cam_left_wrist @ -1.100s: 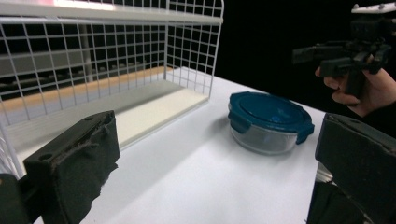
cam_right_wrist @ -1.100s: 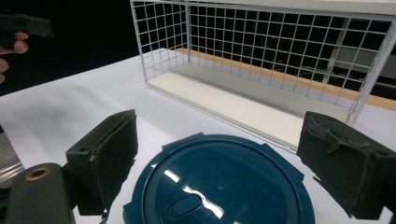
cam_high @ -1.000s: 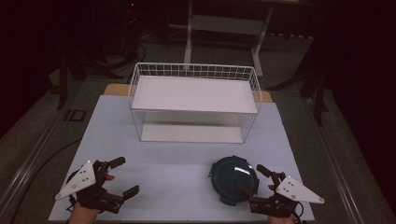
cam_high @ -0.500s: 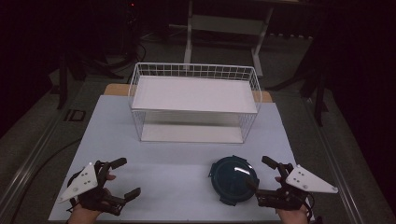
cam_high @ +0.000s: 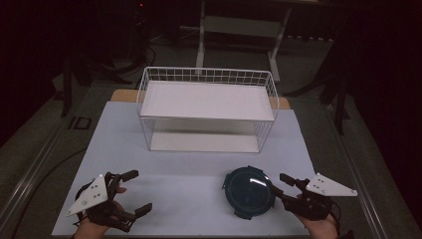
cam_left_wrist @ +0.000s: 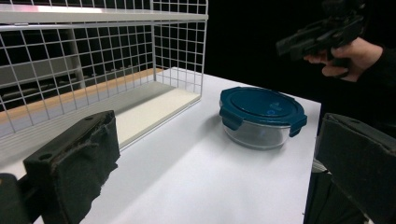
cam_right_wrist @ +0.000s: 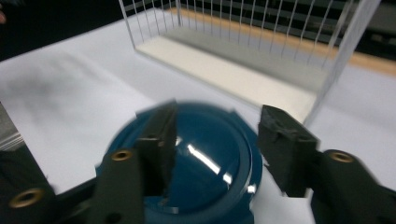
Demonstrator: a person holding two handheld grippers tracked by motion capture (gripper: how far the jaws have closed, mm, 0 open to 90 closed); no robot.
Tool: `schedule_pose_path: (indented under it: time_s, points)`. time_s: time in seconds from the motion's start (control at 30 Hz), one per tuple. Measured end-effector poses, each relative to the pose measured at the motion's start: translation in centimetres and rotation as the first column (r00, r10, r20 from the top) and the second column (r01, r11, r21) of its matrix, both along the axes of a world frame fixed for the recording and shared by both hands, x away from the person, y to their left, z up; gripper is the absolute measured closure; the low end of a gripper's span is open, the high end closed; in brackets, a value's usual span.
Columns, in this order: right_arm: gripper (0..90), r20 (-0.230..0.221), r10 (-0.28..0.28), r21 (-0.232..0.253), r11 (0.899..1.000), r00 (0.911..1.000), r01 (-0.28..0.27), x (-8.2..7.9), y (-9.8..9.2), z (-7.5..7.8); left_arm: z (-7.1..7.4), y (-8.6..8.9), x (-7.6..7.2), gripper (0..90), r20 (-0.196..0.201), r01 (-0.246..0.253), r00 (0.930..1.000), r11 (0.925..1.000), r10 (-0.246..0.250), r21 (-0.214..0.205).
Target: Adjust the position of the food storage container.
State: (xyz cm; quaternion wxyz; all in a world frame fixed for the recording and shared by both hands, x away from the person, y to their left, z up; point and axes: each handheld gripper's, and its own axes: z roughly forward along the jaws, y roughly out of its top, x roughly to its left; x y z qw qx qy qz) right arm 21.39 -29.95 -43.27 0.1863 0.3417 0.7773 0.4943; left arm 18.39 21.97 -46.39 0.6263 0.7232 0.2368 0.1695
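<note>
Right gripper point(cam_high: 282, 188) open just beside the teal-lidded container point(cam_high: 248, 191)

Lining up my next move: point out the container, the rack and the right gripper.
container point(cam_high: 249, 191): high view, lid centre.
rack point(cam_high: 206, 99): high view, top shelf.
right gripper point(cam_high: 281, 188): high view, between the fingertips.

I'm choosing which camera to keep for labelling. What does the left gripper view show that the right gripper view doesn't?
Left gripper view alone: the container's clear glass body under its lid, the side latches, and the person's right hand holding the right gripper above the table. Right gripper view alone: a top-down look at the lid, framed between its own open jaws. Both: the teal lid, the white wire rack and the white tabletop.
</note>
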Motion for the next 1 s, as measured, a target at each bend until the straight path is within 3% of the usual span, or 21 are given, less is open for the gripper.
schedule_pose_path:
  time_s: [0.23, 0.57, 0.8, 1.0]
  points:
    - [63.7, -0.088, -0.008, -0.066, 0.998, 0.9961, 0.002, -0.1, -1.0, -2.5, -0.1, -0.1, 0.0, 0.0, -0.004, 0.009, 0.9999, 0.9999, -0.009, 0.004]
    - [89.7, -0.159, -0.052, -0.128, 0.991, 0.9859, 0.031, -0.2, -2.4, -4.9, -0.2, -0.2, 0.1, 0.0, -0.009, 0.013, 0.9999, 0.9999, -0.013, 0.007]
    - [89.9, -0.209, -0.02, -0.116, 0.993, 0.9778, -0.004, -0.3, -2.3, -6.0, -0.2, -0.2, 0.1, 0.0, -0.012, 0.019, 0.9997, 0.9997, -0.019, 0.012]
    - [90.0, -0.229, -0.03, -0.105, 0.994, 0.973, 0.006, 0.0, -2.3, -6.2, -0.3, -0.2, 0.1, 0.0, -0.013, 0.021, 0.9997, 0.9997, -0.021, 0.013]
